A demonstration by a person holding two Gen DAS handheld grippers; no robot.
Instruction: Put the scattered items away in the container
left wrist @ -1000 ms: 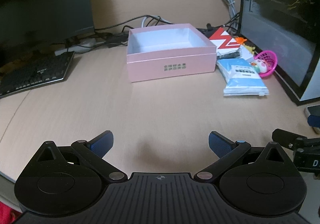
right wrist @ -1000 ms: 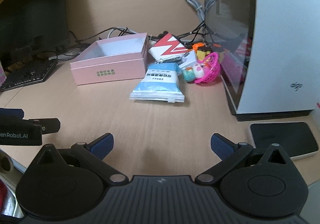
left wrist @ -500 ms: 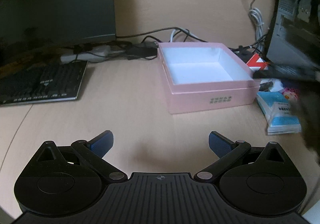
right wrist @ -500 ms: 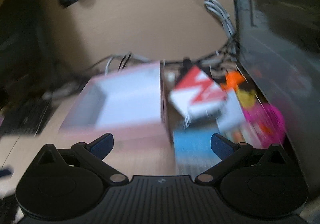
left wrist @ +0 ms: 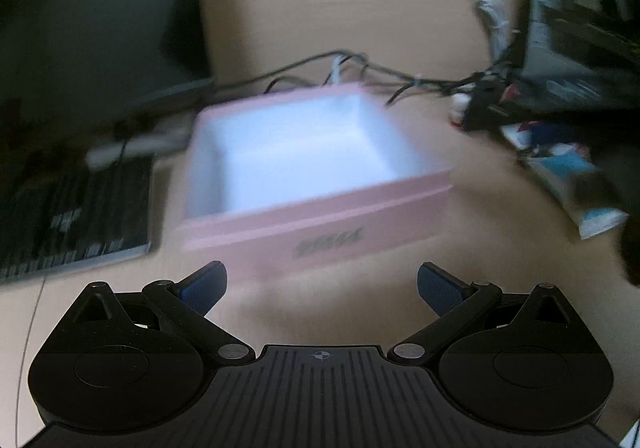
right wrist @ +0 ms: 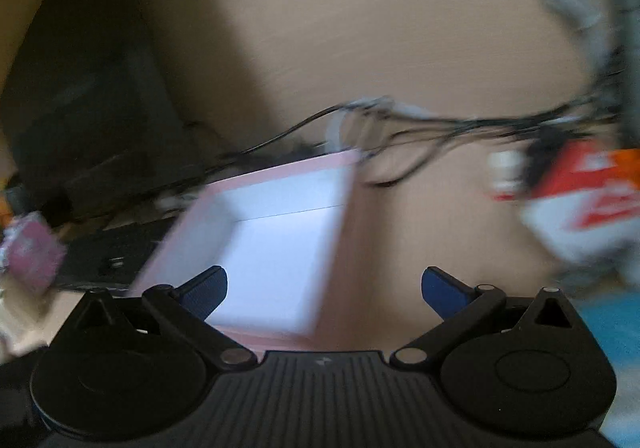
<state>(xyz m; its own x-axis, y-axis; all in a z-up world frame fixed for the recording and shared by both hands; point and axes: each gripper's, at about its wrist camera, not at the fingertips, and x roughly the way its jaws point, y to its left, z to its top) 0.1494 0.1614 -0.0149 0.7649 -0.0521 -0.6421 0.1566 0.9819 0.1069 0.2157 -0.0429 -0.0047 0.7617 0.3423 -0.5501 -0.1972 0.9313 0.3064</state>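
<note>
The pink box (left wrist: 320, 203) with a white inside stands open on the wooden desk, just beyond my left gripper (left wrist: 322, 286), which is open and holds nothing. In the right wrist view the same pink box (right wrist: 344, 207) lies directly under my right gripper (right wrist: 324, 288), also open and holding nothing. A red-and-white packet (right wrist: 588, 203) sits to the right of the box. A blue-and-white pack (left wrist: 576, 179) lies on the desk right of the box. Both views are blurred by motion.
A black keyboard (left wrist: 72, 224) lies left of the box. Cables (left wrist: 360, 67) run behind it. A dark monitor (left wrist: 92, 27) stands at the back left and a computer case (left wrist: 584, 7) at the right. A pink object (right wrist: 32, 256) shows at the far left.
Both grippers have moved forward toward the pink box. The right gripper has swung left, from in front of the scattered items to over the box. Both stay open.
</note>
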